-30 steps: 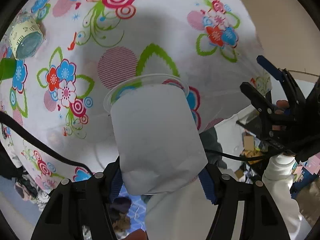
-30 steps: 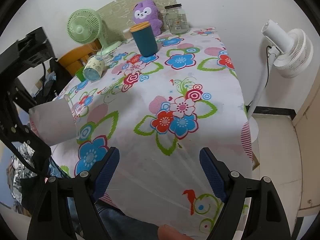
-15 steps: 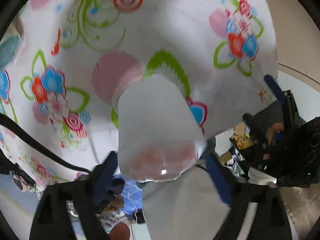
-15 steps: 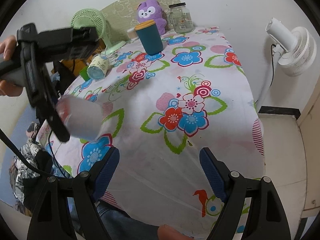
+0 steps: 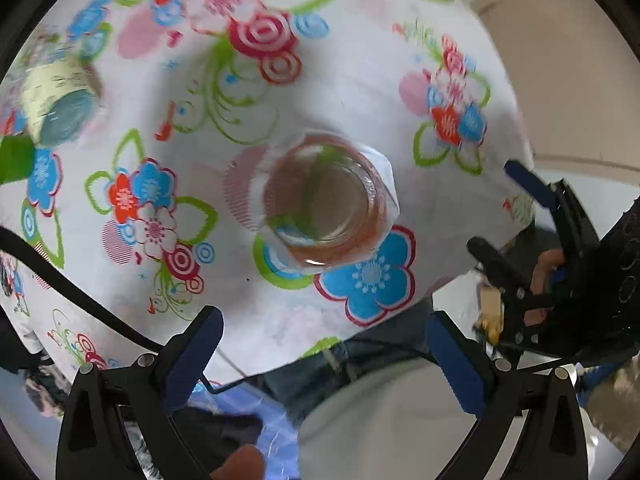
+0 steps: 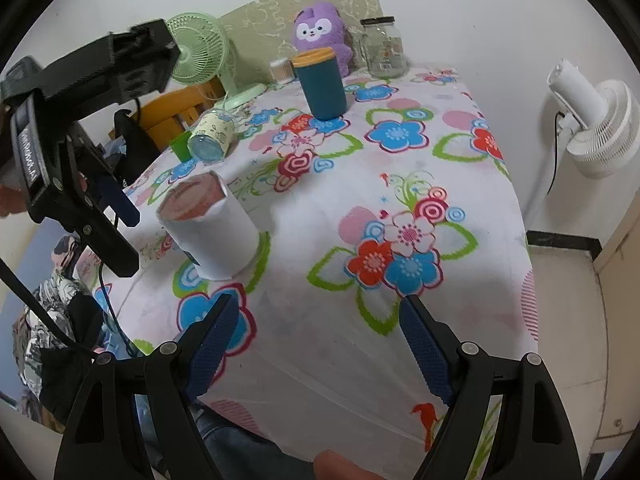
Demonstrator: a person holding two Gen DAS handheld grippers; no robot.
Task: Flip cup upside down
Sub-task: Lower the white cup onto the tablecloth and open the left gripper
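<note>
A clear cup wrapped in white paper [image 6: 210, 232] stands upside down on the flowered tablecloth [image 6: 360, 184], its base up. In the left wrist view I look down on the cup's base [image 5: 326, 204]. My left gripper [image 5: 320, 356] is open and empty above and behind the cup, clear of it; it shows in the right wrist view as a black body with a blue pad [image 6: 120, 204] left of the cup. My right gripper [image 6: 316, 344] is open and empty near the table's front edge; it shows in the left wrist view [image 5: 516, 220].
A teal tumbler [image 6: 322, 84], a toppled patterned cup [image 6: 212, 140], a small green cup [image 6: 180, 148], a glass jar [image 6: 382, 48], a purple plush toy [image 6: 320, 28] and a green fan [image 6: 198, 52] stand at the back. A white fan [image 6: 592, 124] stands right of the table.
My left gripper turned the cup over, set it mouth down on the table, opened and drew back above it. The right gripper has barely moved.
</note>
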